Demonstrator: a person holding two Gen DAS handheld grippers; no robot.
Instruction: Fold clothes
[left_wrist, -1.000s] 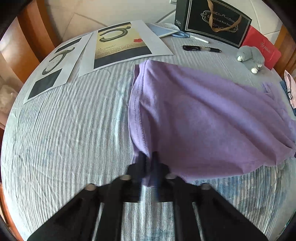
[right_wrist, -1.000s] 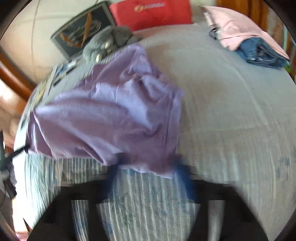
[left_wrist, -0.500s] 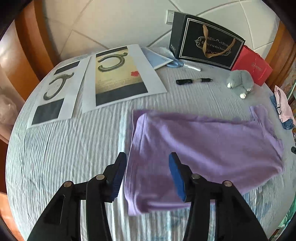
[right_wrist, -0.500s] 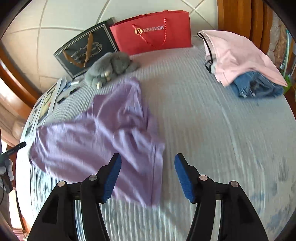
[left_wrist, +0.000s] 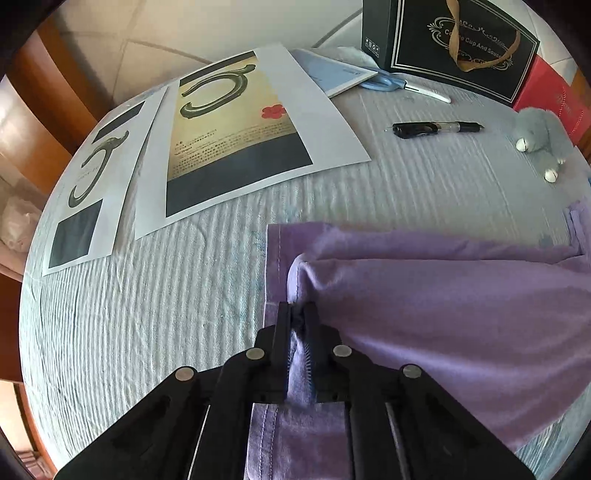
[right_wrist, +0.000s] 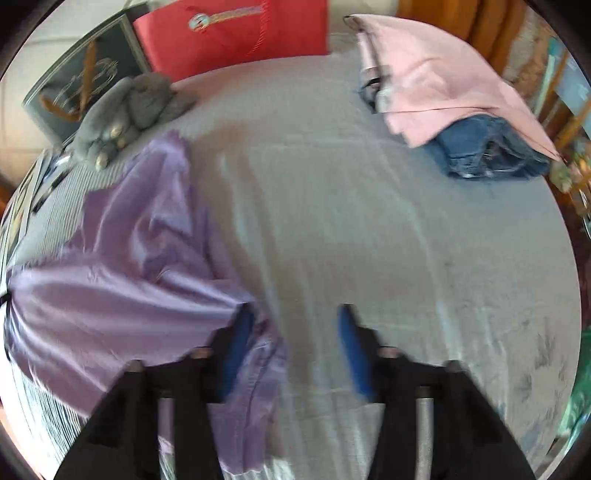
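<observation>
- Between the left gripper (left_wrist: 298, 314) jaws, clamped tight, sits the purple shirt (left_wrist: 443, 306) hem; a thin pinch could slip.
- Right gripper (right_wrist: 293, 332) gapes wide, holding nothing; closing here might miss the edge beside its left finger.

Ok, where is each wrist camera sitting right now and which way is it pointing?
Left wrist: behind the left claw, low over the bed, facing the printed sheets and black gift bag; its fingers pinch the purple shirt.
Right wrist: behind the open right claw, facing the red bag and pink garment.
Shared: shirt, grey plush toy, black bag.
</observation>
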